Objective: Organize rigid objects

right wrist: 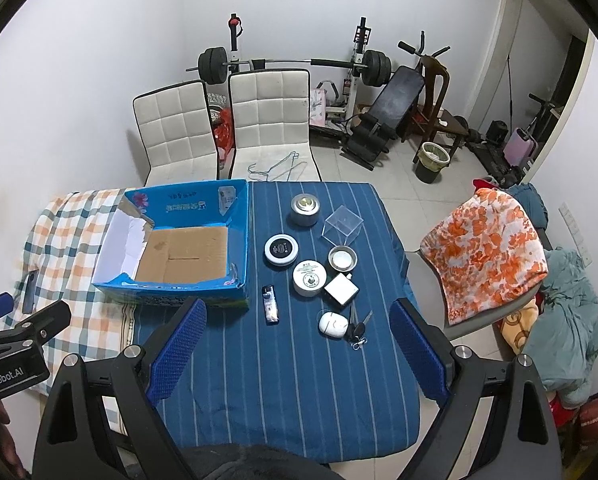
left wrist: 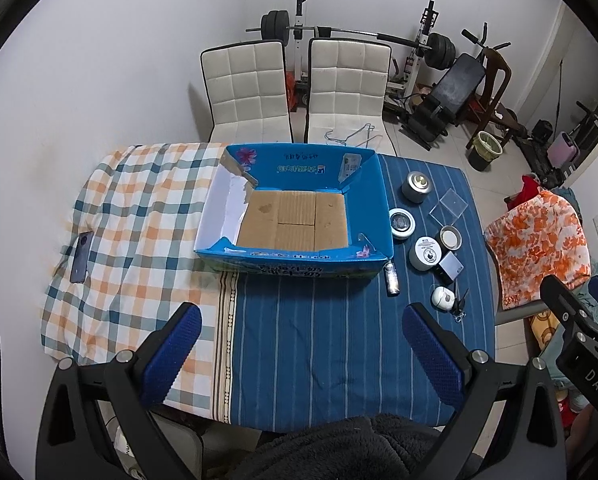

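An open blue cardboard box (left wrist: 373, 196) (right wrist: 239, 236) stands on the table, holding nothing. To its right on the blue striped cloth lie small items: a silver tin (right wrist: 305, 209), a clear plastic cube (right wrist: 342, 224), a black-topped round tin (right wrist: 281, 250), a white round tin (right wrist: 309, 277), a small metal cup (right wrist: 342, 258), a white square charger (right wrist: 341, 289), a lighter (right wrist: 270, 304), a white oval case (right wrist: 332, 324) and keys (right wrist: 359, 334). My left gripper (left wrist: 301, 354) and right gripper (right wrist: 299, 354) are both open, holding nothing, hovering above the table's near edge.
A phone (left wrist: 82, 257) lies on the checked cloth at the left. Two white chairs (right wrist: 271, 120) stand behind the table. A chair with orange floral cloth (right wrist: 487, 248) stands at the right. Gym equipment (right wrist: 379, 96) lines the back wall.
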`<state>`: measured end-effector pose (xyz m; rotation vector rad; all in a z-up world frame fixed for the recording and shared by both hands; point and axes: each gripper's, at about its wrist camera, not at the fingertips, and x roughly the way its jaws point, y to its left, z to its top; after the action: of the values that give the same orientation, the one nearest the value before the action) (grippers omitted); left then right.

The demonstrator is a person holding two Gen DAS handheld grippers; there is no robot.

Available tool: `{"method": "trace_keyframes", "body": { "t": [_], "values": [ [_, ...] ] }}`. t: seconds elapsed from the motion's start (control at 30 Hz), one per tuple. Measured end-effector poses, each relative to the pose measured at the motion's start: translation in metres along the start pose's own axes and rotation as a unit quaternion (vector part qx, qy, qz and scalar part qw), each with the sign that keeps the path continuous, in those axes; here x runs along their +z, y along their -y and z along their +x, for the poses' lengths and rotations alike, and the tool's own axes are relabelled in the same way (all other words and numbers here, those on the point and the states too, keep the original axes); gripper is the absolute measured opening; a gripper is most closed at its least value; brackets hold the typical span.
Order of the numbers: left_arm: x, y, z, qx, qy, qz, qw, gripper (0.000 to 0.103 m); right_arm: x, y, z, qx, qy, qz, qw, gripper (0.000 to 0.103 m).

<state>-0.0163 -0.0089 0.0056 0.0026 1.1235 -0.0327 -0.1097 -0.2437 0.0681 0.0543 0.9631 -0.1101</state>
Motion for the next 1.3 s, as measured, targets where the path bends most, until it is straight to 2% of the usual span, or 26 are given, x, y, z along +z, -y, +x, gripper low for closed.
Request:
{"method": "trace_keyframes", "body": {
  "t": [0.53,0.77,0.93,1.07,1.17,1.3],
  "values": [
    [0.002,0.002,-0.004,0.000,0.005,0.002,1.0000,0.103,0.000,0.002,-0.004,0.007,-0.003,0.004,1.000,0.095],
    [0.027,0.014,0.008,-0.015,-0.009,0.014,0.9998,0.103,0.013,0.016,0.020,0.026,-0.028,0.029,0.999,0.095],
    [0.059,0.045,0.038,-0.031,-0.001,0.042,0.9986,0.103,0.043,0.046,0.064,0.017,-0.051,0.065,0.996,0.095],
    [0.097,0.078,0.074,-0.036,0.010,0.068,0.9970,0.103,0.072,0.078,0.116,0.001,-0.077,0.097,0.992,0.095],
    [0.126,0.102,0.111,-0.024,0.013,0.078,0.9966,0.103,0.095,0.101,0.172,-0.006,-0.112,0.121,0.986,0.095],
    [0.166,0.138,0.174,0.010,0.005,0.101,0.9949,0.103,0.121,0.131,0.269,0.008,-0.176,0.181,0.968,0.095]
  ]
}}
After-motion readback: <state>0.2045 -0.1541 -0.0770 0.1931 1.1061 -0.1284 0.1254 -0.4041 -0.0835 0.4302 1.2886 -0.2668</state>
